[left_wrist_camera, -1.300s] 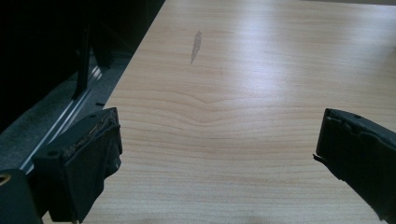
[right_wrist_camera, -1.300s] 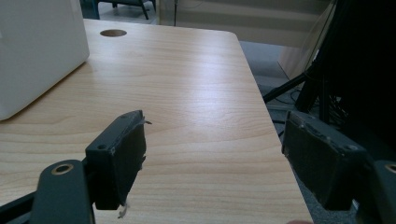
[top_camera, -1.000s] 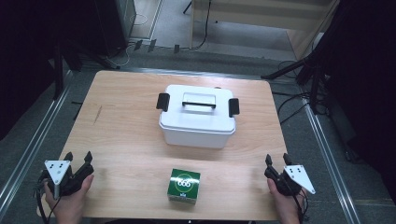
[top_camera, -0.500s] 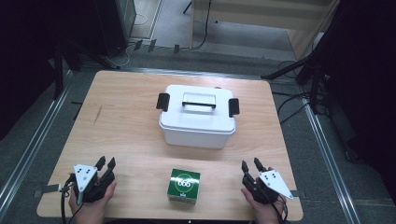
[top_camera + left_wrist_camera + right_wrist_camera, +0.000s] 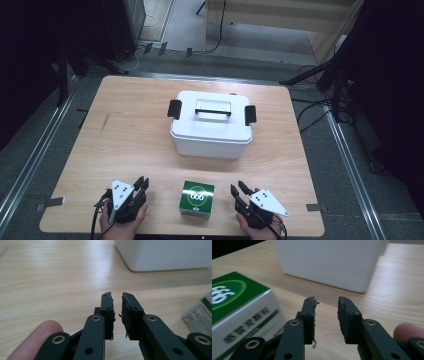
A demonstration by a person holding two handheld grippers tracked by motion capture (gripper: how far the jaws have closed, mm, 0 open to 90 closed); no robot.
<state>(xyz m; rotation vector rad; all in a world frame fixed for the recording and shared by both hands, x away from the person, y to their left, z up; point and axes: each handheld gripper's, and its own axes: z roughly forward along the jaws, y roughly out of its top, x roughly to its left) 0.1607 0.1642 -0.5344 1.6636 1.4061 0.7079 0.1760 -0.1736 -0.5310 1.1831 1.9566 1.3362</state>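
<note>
Fingers of both grippers nearly together, nothing between; both pairs just closing. Left gripper (image 5: 141, 183) and right gripper (image 5: 238, 189) flank the green carton (image 5: 197, 199) at the table's (image 5: 135, 135) near edge, not touching it. Advice: re-open, square up, then squeeze evenly. Count: one carton, one white lidded bin (image 5: 211, 125).

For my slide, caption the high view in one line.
Both grippers, left and right, flank a green box before a lidded white bin.
</note>
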